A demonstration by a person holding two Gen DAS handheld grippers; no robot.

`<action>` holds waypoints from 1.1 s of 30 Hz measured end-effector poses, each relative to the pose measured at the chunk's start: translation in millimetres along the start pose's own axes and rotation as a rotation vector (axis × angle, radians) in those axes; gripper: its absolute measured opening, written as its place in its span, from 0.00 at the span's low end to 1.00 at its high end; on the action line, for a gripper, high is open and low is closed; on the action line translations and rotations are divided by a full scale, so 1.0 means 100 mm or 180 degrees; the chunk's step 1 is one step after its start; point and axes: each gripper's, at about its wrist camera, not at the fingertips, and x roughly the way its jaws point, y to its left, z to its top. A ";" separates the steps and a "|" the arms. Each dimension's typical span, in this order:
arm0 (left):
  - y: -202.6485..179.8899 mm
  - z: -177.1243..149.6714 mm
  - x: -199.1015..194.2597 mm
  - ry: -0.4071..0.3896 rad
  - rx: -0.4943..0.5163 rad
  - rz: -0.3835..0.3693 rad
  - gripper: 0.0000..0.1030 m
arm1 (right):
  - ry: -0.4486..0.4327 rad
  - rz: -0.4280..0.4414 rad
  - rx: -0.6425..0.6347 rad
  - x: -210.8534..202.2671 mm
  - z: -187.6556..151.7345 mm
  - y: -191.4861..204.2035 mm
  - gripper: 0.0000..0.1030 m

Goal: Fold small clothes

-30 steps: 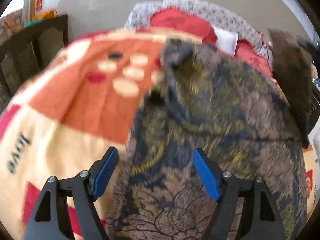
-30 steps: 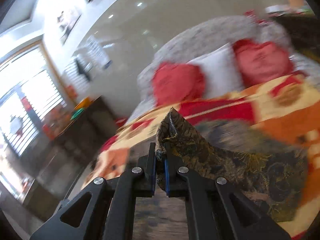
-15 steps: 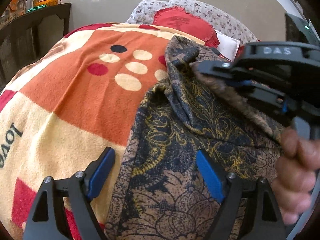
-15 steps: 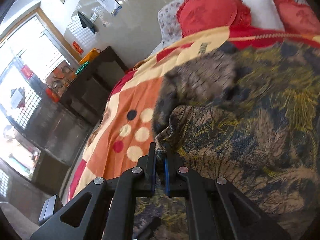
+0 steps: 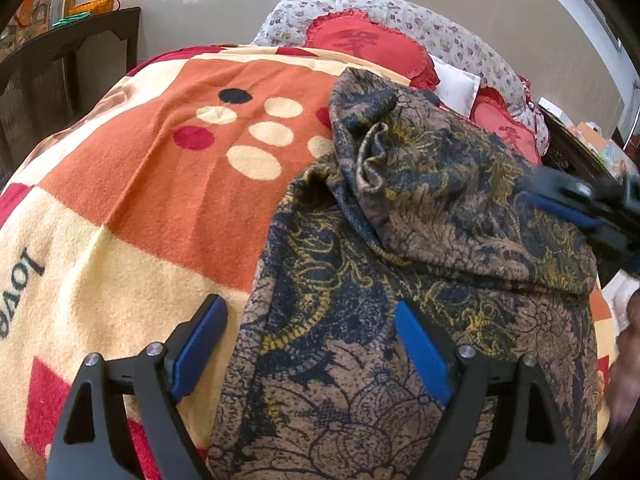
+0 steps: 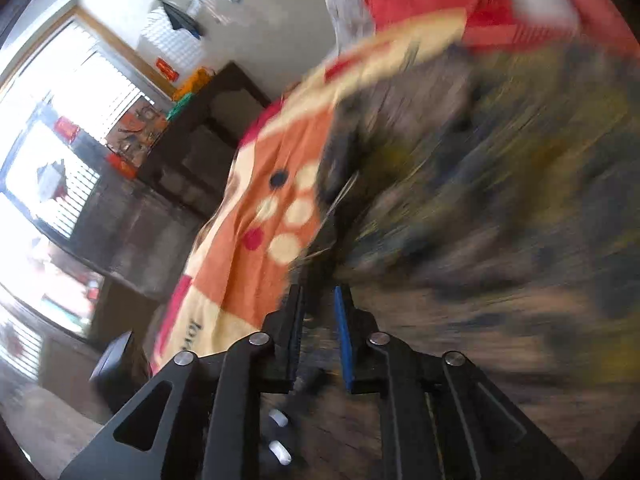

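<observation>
Bare blanket [image 5: 132, 216] left of the garment [image 5: 420, 280], pillows [image 5: 368, 46] banked beyond, dark cabinet [image 5: 52, 68] far left

"love" in black on blanket [image 5: 120, 264], red cushion [image 5: 364, 46] with one darker embroidered character

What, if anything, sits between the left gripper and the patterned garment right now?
Nothing visible. The left gripper is open directly over the patterned garment lying on the blanket; its near left edge falls between the jaws.
</observation>
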 end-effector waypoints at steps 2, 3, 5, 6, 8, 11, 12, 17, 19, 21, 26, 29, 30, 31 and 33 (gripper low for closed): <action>-0.02 0.00 0.01 0.0007 0.0024 0.0027 0.87 | -0.0342 -0.0756 -0.0165 -0.46 -0.04 -0.33 0.38; -0.02 0.00 0.01 0.0010 0.0030 0.0035 0.87 | -0.0402 -0.1010 -0.0170 -0.58 -0.06 -0.47 0.38; -0.02 0.00 0.02 0.0012 0.0036 0.0043 0.87 | -0.0361 -0.1588 -0.0124 -0.83 -0.19 -0.98 0.37; -0.02 0.00 0.02 0.0014 0.0040 0.0046 0.87 | -0.0259 -0.1718 -0.0028 -0.88 -0.26 -1.19 0.37; -0.03 0.00 0.01 0.0014 0.0048 0.0055 0.87 | -0.0053 -0.1648 0.0241 -1.02 -0.51 -1.69 0.14; -0.03 0.01 0.02 0.0021 0.0062 0.0069 0.88 | -0.0201 -0.1337 0.0409 -1.29 -0.66 -1.88 0.15; -0.03 0.01 0.03 0.0023 0.0068 0.0076 0.88 | -0.0185 -0.1354 0.0375 -1.30 -0.67 -1.85 0.15; -0.06 0.01 -0.03 -0.0027 0.0099 0.0167 0.88 | -0.0088 -0.1445 0.0536 -1.37 -0.63 -1.78 0.15; -0.10 0.06 -0.12 -0.0156 0.0138 0.0232 0.85 | -0.0294 -0.1558 0.0470 -1.46 -0.47 -1.61 0.19; -0.19 0.19 -0.30 -0.0488 0.0176 0.0230 0.86 | -0.0532 -0.1523 0.0347 -1.50 -0.32 -1.47 0.20; -0.60 0.68 -0.23 -0.0612 0.0461 -0.0064 0.86 | -0.0247 -0.1830 0.0219 -1.04 -0.29 -1.47 0.33; -0.74 0.87 0.11 -0.0414 0.0480 -0.0177 0.84 | -0.0445 -0.1959 -0.0003 -0.94 -0.54 -1.50 0.32; -0.74 0.91 0.24 -0.0320 0.0471 -0.0166 0.74 | -0.0440 -0.1998 -0.0079 -0.93 -0.60 -1.47 0.32; -0.73 0.94 0.40 -0.0222 0.0461 -0.0071 0.53 | -0.0436 -0.1981 -0.0101 -0.95 -0.64 -1.47 0.32; -0.58 0.96 0.70 -0.0009 0.0366 0.0237 0.31 | -0.0425 -0.1881 -0.0029 -1.02 -0.68 -1.52 0.30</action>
